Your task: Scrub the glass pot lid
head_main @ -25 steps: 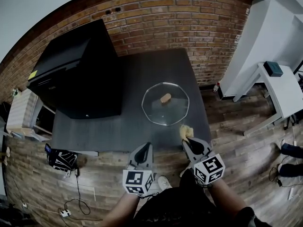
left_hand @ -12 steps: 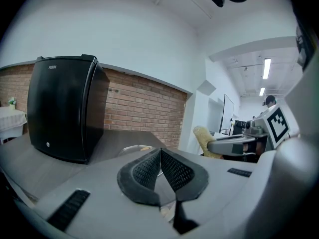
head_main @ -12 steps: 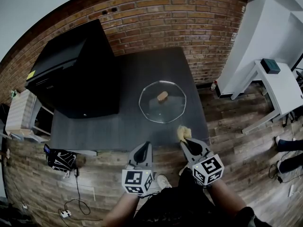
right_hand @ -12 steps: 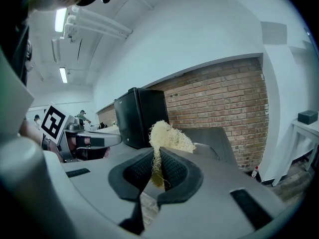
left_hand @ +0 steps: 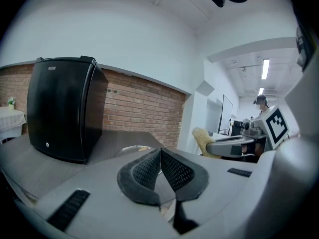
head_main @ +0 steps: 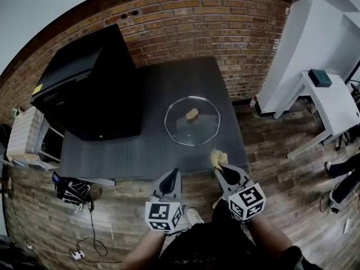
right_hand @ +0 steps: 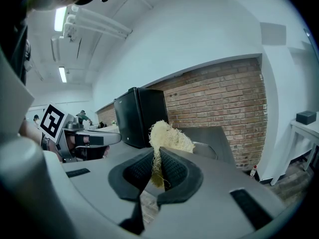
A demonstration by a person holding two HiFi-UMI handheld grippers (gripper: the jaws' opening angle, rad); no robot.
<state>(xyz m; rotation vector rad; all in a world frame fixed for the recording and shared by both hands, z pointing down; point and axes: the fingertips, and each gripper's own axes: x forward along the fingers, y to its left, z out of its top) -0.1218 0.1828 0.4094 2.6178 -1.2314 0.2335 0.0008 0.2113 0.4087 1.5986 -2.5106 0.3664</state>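
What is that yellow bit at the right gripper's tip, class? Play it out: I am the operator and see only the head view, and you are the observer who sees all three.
Observer: The right gripper view shows a stringy yellow scrubber. The right gripper has its jaws closed on the lower end, and the rest sticks up above them.
Operator: Does the left gripper hold anything?
Observer: No. In the left gripper view the left gripper has its jaws pressed together with nothing between them.

L gripper [head_main: 175, 173] closed, R gripper [head_main: 220, 167] pinching scrubber [head_main: 217, 158]
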